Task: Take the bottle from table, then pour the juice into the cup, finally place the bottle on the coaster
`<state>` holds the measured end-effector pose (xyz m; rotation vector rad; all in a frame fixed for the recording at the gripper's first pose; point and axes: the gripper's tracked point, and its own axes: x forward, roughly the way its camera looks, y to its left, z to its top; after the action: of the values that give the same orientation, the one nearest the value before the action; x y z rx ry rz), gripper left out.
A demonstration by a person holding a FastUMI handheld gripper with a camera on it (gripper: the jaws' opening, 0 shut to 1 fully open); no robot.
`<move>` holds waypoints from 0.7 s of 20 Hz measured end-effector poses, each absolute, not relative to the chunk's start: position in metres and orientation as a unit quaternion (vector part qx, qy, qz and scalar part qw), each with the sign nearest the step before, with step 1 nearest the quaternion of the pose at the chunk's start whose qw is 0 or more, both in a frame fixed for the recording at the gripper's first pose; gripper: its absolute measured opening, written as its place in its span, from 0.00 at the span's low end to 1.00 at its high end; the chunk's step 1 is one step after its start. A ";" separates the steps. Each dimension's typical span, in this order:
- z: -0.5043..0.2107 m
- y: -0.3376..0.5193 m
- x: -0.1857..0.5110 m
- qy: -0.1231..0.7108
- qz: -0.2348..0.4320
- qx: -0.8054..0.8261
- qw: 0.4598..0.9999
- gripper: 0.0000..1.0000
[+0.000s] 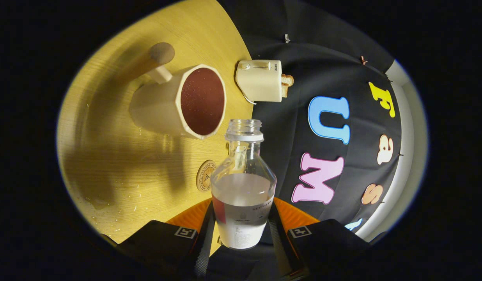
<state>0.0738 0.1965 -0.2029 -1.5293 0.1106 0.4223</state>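
- five things matter here, and the biggest is the wooden table (120,164): it carries scattered droplets and a small wet patch near the gripper's side, so expect a slick surface.
- next in size, the cream cup (174,103) sits beyond the bottle mouth, its opening facing you, with a dark reddish inside; whether that is liquid or just the lining, you cannot tell from here.
- the glass bottle (243,187) is uncapped and held between your fingers, its neck pointing ahead toward the cup's rim. liquid fills roughly its lower half, so judge it moderately heavy and bottom-weighted.
- your gripper (241,234) is clenched on the bottle's labelled lower body, both fingers pressing its sides. that looks like the right place: the label gives more grip than bare glass, and the weight sits close to the fingers.
- glass is stiff, smooth and breakable, and wet fingers or a wet label would let it slide, so tilt slowly and keep the squeeze steady.
- the cream toaster (260,80) stands at the table's far edge beyond the cup; it plays no part.
- smallest, the round coaster (205,175) lies flat on the table just beside the bottle's shoulder, near you and free for the set-down.
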 end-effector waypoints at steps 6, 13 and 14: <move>-0.205 0.200 0.074 0.041 0.195 -0.710 0.676 0.70; -0.203 0.201 0.077 0.031 0.197 -0.725 0.660 0.70; -0.203 0.201 0.078 0.031 0.196 -0.726 0.658 0.70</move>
<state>0.0783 0.2008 -0.2027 -1.6447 0.0693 0.4439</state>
